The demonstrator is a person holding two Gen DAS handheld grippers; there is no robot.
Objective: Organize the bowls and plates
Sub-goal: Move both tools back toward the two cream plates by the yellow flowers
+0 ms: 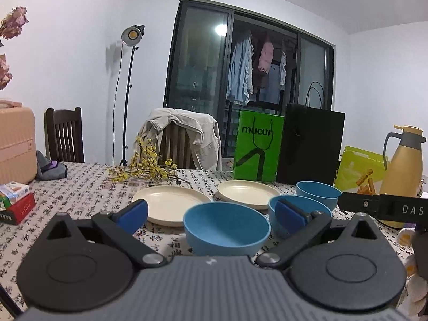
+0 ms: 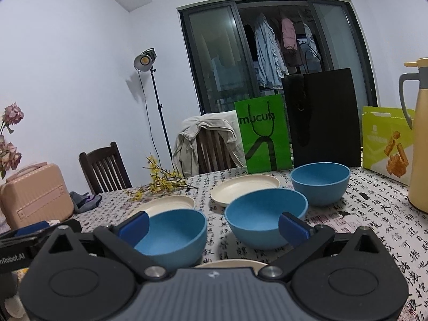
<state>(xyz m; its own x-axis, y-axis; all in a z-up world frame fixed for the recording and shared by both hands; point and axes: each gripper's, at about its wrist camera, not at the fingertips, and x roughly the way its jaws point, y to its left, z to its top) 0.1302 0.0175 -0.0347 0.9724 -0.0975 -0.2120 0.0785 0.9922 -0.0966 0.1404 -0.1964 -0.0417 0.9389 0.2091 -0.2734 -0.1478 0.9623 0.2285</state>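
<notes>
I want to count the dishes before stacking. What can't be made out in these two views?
- Third plate, right wrist view: only a rim sliver shows above the right tongs' body.
- Middle bowl, left wrist view: partly behind the left tongs' pad.
- Thermos, right wrist view: cut by the edge.

Three blue bowls [image 2: 176, 236] and cream plates [image 2: 244, 188] sit on a white cloth [image 2: 374, 240] patterned with black calligraphy; at twelve o'clock, a green bag [image 2: 263, 133] beside a black bag [image 2: 325, 117]; yellow flask [image 2: 420, 139] at three.

green bag [image 1: 258, 148] | black bag [image 1: 310, 147] | thermos [image 1: 402, 160] | suitcase [image 1: 16, 144] | lamp [image 1: 132, 36]
</notes>
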